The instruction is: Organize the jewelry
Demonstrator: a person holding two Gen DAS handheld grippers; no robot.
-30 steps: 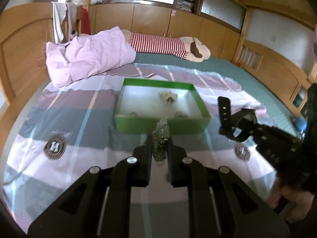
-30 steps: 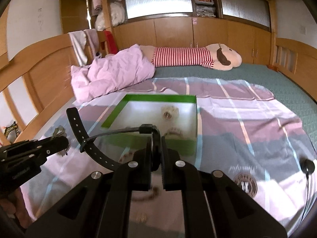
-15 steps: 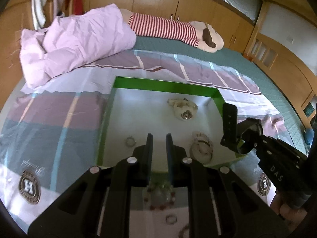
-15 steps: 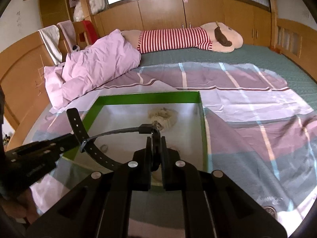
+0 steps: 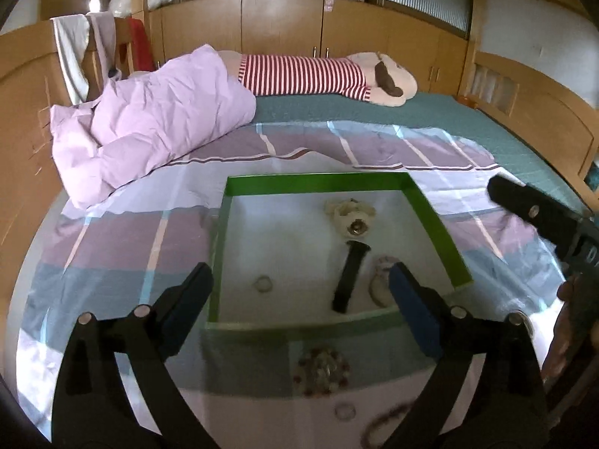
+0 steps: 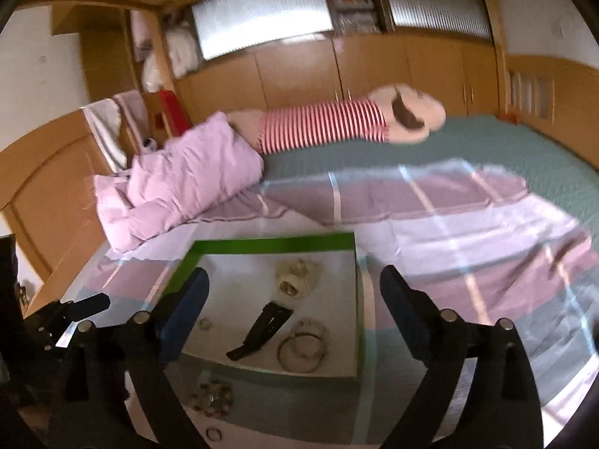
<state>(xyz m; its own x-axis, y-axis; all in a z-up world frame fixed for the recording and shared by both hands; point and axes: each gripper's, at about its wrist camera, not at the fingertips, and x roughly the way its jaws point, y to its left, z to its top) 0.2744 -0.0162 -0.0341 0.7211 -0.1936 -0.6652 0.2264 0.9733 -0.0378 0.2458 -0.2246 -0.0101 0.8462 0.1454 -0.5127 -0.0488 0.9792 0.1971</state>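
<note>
L wrist view
- L gripper (image 5: 299, 292): fingers spread wide, nothing between them, hovering over near edge of the green tray (image 5: 430, 205).
- In tray: black watch strap (image 5: 350, 277) lying flat mid-tray; cream scrunchie-like piece w/ metal centre (image 5: 352, 217) behind it; small ring (image 5: 263, 283) to its left; bangles (image 5: 380, 284) to its right, partly hidden by the blue finger pad.
- Outside tray: beaded bracelet (image 5: 322, 370) on the sheet just in front of the near wall; a ring (image 5: 344, 410) and a bead chain (image 5: 385, 422) nearer the camera.
- R gripper (image 5: 539, 220): at right edge, only part shows.

R wrist view
- R gripper (image 6: 292, 314): fingers wide apart, empty, above tray (image 6: 277, 244).
- Strap (image 6: 262, 331), bangles (image 6: 303, 348) inside; bead bracelet (image 6: 211, 398) and ring (image 6: 213, 434) outside on the striped bed sheet (image 6: 468, 232).

Progress (est.)
- Done: approx 4 pcs in tray.
- Left: bracelet, ring, chain; probably over halfway.
</note>
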